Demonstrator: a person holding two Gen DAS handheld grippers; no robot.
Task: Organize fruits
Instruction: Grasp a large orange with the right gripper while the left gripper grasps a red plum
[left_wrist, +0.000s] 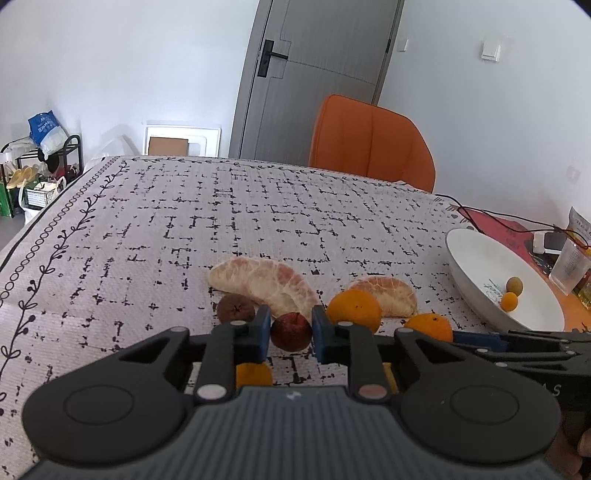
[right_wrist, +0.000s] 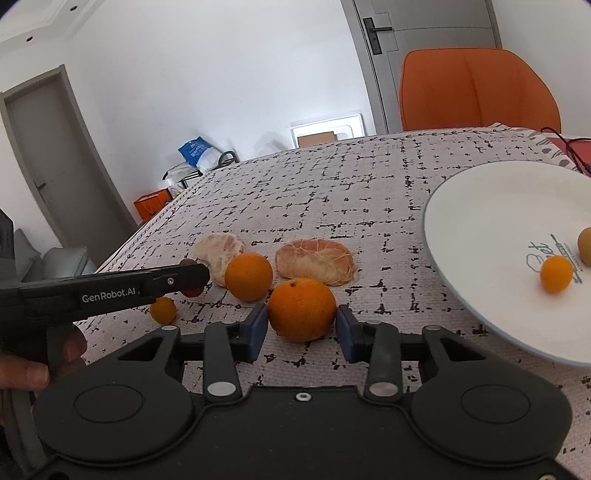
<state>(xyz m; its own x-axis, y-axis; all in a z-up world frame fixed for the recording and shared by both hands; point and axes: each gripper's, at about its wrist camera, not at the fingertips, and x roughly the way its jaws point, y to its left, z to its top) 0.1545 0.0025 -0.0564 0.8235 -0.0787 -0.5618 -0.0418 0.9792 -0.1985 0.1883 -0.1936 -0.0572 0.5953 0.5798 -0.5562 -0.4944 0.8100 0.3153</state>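
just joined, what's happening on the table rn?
A person is sorting fruit with a handheld gripper in each hand. The left gripper is shut on a small dark red fruit on the tablecloth. The right gripper has its pads against an orange, also on the cloth. The white plate holds two small fruits. Another orange, a small orange fruit and two peeled citrus pieces wait on the cloth.
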